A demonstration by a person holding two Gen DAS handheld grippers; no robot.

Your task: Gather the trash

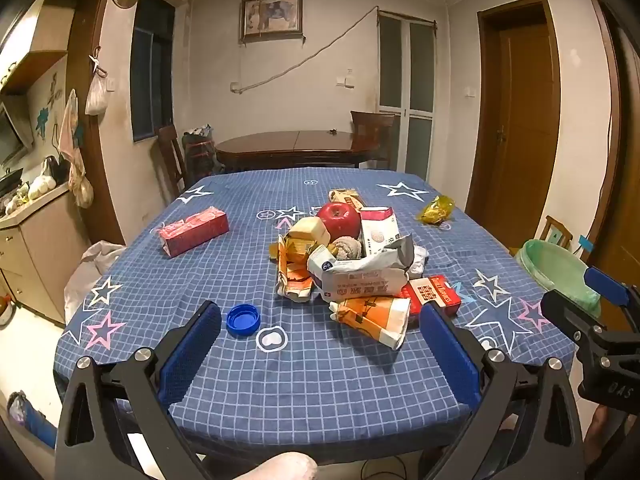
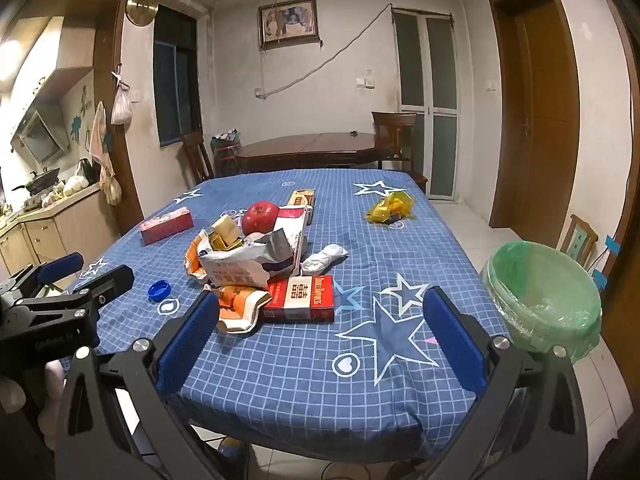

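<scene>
At the bottom of each wrist view, both grippers hover level over the near edge of the bench (image 1: 304, 392), aimed forward at the clutter. Left gripper (image 1: 320, 320): jaws spread wide, holding nothing. Right gripper (image 2: 320, 308): likewise wide and empty (each gripper also shows at the side edge of the other's view).

Judged step: approach, no item yet grasped. Nearest trash lies at centre frame: a blue bottle cap (image 1: 243, 319) just ahead of the left gripper's left finger, an orange wrapper (image 2: 240, 308) and a red cigarette box (image 2: 301, 299) touching each other. Behind them sits a heap of crumpled packets with a white pouch (image 1: 360, 276). A red apple (image 1: 339, 216) rests at the heap's back.

Next move likely calls for lowering one gripper around a front item, closing, then carrying it to the green-lined bin (image 2: 544, 296) at right of frame, beside the bench. Further back, a yellow wrapper (image 2: 390, 207) lies well apart.
</scene>
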